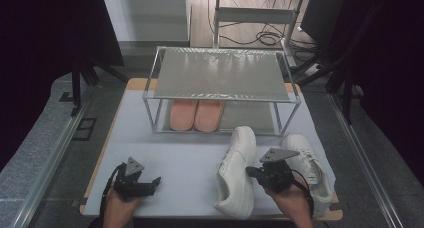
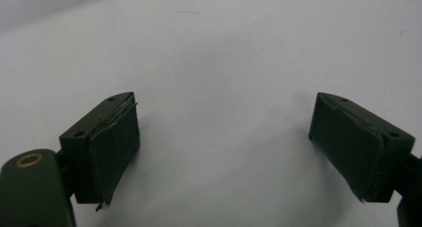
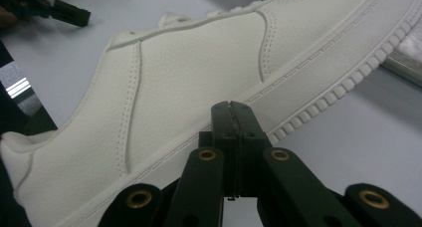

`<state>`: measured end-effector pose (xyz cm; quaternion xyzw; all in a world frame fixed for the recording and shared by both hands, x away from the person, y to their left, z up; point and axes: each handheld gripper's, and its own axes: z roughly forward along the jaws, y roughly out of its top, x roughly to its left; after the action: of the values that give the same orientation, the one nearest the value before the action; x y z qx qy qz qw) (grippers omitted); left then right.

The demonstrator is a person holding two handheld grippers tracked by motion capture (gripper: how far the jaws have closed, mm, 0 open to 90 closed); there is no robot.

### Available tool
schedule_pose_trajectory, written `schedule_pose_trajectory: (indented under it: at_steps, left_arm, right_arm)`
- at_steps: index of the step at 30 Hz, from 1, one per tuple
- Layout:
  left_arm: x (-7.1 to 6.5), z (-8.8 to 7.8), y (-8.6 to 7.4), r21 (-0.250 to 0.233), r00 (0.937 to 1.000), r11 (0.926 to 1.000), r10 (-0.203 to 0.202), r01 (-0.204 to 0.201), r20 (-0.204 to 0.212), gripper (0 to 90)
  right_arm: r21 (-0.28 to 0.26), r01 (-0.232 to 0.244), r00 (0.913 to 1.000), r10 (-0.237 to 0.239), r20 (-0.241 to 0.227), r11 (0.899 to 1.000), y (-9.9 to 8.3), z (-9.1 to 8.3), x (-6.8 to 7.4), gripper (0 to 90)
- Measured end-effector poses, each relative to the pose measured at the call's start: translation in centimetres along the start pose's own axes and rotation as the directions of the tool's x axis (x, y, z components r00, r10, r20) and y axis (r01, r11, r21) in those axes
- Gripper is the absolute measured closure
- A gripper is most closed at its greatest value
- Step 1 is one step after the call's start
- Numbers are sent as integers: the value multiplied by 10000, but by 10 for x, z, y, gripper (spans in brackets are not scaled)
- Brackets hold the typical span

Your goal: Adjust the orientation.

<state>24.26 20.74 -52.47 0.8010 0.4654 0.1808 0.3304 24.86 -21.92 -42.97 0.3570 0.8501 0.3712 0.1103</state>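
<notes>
My right gripper (image 1: 251, 172) has its jaws pressed flat together with nothing between them; in the right gripper view the closed tips (image 3: 233, 110) point at the side of the left-hand white sneaker (image 3: 199, 87), at the rubber sole edge, and I cannot tell whether they touch it. That sneaker (image 1: 237, 173) lies on the white table top (image 1: 175, 158), toe toward the rack, heel near the front edge. The second white sneaker (image 1: 307, 163) sits on the other side of my right hand (image 1: 292, 200), so the gripper is between the pair. My left gripper (image 1: 150, 184) rests low over the bare table, well apart from both shoes, jaws wide apart and holding nothing; the left gripper view shows plain table surface between the two pads (image 2: 112, 147). Metal shoe rack (image 1: 220, 75) stands at the far side of the table, with a pair of pink slippers (image 1: 196, 114) on its lower shelf.
</notes>
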Motion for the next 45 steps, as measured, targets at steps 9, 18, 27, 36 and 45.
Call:
schedule_pose_trajectory:
  at_steps: [9,18,27,36,45]
  left_arm:
    - [0,0,0,15,10000,10000,3,-3,1,127]
    - [0,0,0,15,10000,10000,9,-9,1,127]
    - [0,0,0,9,10000,10000,9,-9,2,127]
    - [0,0,0,-4,10000,10000,-5,5,2,127]
    - [0,0,0,-2,10000,10000,-1,1,0,127]
  right_arm:
    - [480,-458,9968,424,679,9978,-18,-10,-15,898]
    - [1301,-806,9787,538,1981,9882,-28,-9,-19,898]
    - [1013,-1362,9669,1099,2304,9855,-31,-23,-33,897]
    - [912,-1602,9482,1276,2908,9829,-15,-21,-51,898]
    - [1441,-2662,9278,2128,3065,9531,-9,0,-68,898]
